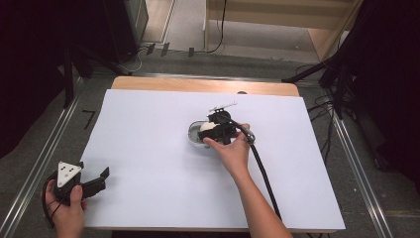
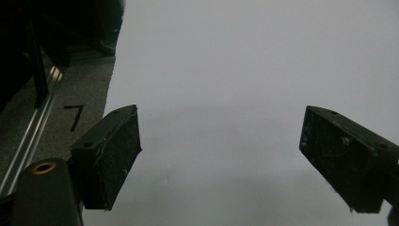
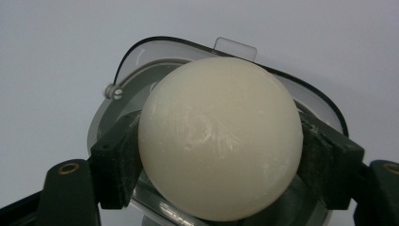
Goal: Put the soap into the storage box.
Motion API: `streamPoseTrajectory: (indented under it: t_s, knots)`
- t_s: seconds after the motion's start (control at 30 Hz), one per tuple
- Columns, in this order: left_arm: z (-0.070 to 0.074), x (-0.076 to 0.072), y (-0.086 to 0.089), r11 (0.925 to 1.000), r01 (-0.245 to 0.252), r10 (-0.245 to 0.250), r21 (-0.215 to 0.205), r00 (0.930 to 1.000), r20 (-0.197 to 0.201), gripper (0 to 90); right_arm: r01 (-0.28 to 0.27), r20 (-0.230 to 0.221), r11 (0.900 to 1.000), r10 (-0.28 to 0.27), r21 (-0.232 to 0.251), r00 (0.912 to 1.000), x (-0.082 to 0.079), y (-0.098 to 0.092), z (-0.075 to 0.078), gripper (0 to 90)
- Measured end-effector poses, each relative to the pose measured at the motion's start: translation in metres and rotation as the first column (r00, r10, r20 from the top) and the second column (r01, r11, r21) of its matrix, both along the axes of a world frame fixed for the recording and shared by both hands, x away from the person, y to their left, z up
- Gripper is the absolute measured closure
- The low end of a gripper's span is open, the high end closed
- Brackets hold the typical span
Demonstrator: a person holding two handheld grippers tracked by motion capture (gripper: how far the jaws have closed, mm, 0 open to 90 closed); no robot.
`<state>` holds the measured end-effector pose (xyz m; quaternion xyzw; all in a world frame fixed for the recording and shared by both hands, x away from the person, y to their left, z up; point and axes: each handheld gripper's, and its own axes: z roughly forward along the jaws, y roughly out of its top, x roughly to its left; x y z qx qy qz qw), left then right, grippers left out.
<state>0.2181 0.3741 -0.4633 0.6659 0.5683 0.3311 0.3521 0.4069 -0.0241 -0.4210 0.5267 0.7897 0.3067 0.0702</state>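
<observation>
Ball [image 3: 220, 139], round and cream-white, sits squeezed between the jaws of the right hand-held gripper [image 3: 220, 160], just above a clear bowl [image 3: 141, 61] mid-counter [image 1: 148, 163]. The left hand-held gripper [image 2: 221, 160] is wide open, empty, far away.

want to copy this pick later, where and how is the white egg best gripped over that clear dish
Grip the white egg across its widest middle, one pad on each flank, as the right gripper holds it now. Come from above the clear dish, since its raised rim blocks a low sideways approach. The shell is smooth and round, so an off-centre pinch would likely let it slip.
</observation>
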Motion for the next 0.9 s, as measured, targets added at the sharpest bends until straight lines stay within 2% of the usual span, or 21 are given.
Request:
streamPoseTrajectory:
  t_s: [0.3,0.43,0.5,0.83,0.9]
  knots:
    - [0.0001,0.0000,0.0001,1.0000,-0.003,0.003,-0.003,1.0000,-0.001,13.9,0.002,-0.004,1.000,-0.002,-0.007,1.0000,0.0014,0.0002,-0.0022,24.7]
    - [0.0000,0.0001,0.0001,1.0000,-0.003,0.003,-0.002,1.0000,-0.002,13.9,0.005,-0.018,1.000,-0.006,-0.025,0.9998,0.0018,-0.0007,-0.0035,24.6]
    - [0.0001,0.0000,0.0001,1.0000,-0.003,0.003,-0.002,1.0000,-0.002,13.9,0.005,-0.017,1.000,-0.005,-0.017,0.9998,0.0018,-0.0012,-0.0039,24.7]
    - [0.0001,-0.0002,0.0002,1.0000,-0.004,0.004,-0.004,1.0000,0.000,13.9,0.011,0.003,1.000,-0.011,-0.024,0.9999,0.0003,-0.0012,-0.0012,24.7]
    - [0.0002,-0.0003,0.0004,1.0000,-0.004,0.004,-0.006,1.0000,-0.001,13.9,0.020,0.014,1.000,-0.020,-0.014,0.9997,-0.0004,-0.0026,0.0016,24.9]
